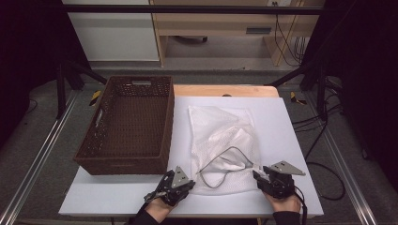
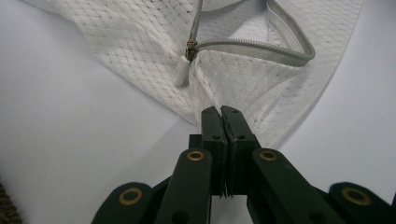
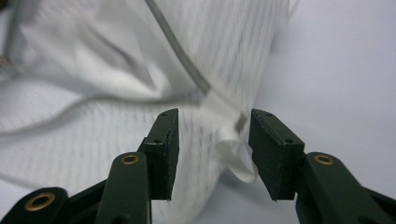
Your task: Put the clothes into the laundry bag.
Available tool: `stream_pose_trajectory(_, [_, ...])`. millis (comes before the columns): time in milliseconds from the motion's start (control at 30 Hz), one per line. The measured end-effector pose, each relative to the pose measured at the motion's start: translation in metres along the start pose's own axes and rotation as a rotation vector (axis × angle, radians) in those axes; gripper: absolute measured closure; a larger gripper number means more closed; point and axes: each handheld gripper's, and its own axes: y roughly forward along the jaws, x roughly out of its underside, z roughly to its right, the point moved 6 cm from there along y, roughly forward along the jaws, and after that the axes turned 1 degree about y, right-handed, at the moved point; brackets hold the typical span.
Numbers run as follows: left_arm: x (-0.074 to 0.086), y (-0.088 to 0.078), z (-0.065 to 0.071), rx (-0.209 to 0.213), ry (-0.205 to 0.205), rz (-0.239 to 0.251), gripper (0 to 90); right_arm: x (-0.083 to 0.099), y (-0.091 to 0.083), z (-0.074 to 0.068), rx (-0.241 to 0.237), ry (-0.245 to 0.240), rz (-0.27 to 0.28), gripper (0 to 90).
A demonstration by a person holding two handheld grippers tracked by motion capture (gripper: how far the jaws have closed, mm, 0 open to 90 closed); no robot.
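Observation:
A white mesh laundry bag (image 1: 220, 136) lies flat on the white table (image 1: 288, 140), its grey zipper (image 1: 225, 161) partly undone near the front edge. My left gripper (image 1: 191, 182) is at the bag's front left corner. In the left gripper view it (image 2: 221, 112) is shut on a fold of the mesh (image 2: 243, 88), just below the zipper slider (image 2: 190, 49) and its white pull tab (image 2: 180, 72). My right gripper (image 1: 257, 174) is at the bag's front right corner. Its jaws (image 3: 214, 122) stand open, with a white loop tab (image 3: 236, 158) at the zipper's end between them, unpinched.
A brown woven basket (image 1: 126, 161) stands on the table's left half, close to the bag's left edge. Bare white table lies to the right of the bag. Metal frame rails run along both sides of the table, and cables trail on the floor at right.

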Motion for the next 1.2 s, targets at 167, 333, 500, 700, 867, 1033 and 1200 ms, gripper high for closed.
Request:
stream_pose_trajectory(167, [0.0, 0.0, 0.0, -0.002, -0.002, 0.004, 87.4, 0.006, 0.013, -0.001, -0.017, -0.009, -0.07, 75.6])
stream_pose_trajectory(333, [0.0, 0.0, 0.0, -0.011, -0.014, 0.012, 87.4, 0.005, 0.0, -0.001, -0.04, -0.01, -0.061, 88.1])
stream_pose_trajectory(500, [0.0, 0.001, 0.002, 0.0, -0.019, 0.004, 87.4, 0.013, -0.018, 0.008, -0.045, 0.009, -0.061, 87.6])
stream_pose_trajectory(700, [0.001, 0.003, 0.003, 0.003, -0.021, 0.002, 86.0, 0.024, -0.011, 0.01, -0.021, 0.012, -0.113, 68.8])
stream_pose_trajectory(867, [0.001, 0.003, 0.003, 0.003, -0.026, -0.001, 86.1, 0.007, -0.018, -0.003, -0.026, -0.062, 0.04, 50.9])
stream_pose_trajectory(1033, [0.0, 0.002, 0.003, -0.006, -0.014, 0.0, 86.9, -0.014, -0.018, -0.038, -0.107, -0.122, 0.109, 53.0])
stream_pose_trajectory(1200, [-0.001, 0.001, 0.003, -0.002, -0.015, 0.005, 87.1, -0.021, 0.011, -0.066, -0.166, -0.172, 0.038, 66.2])
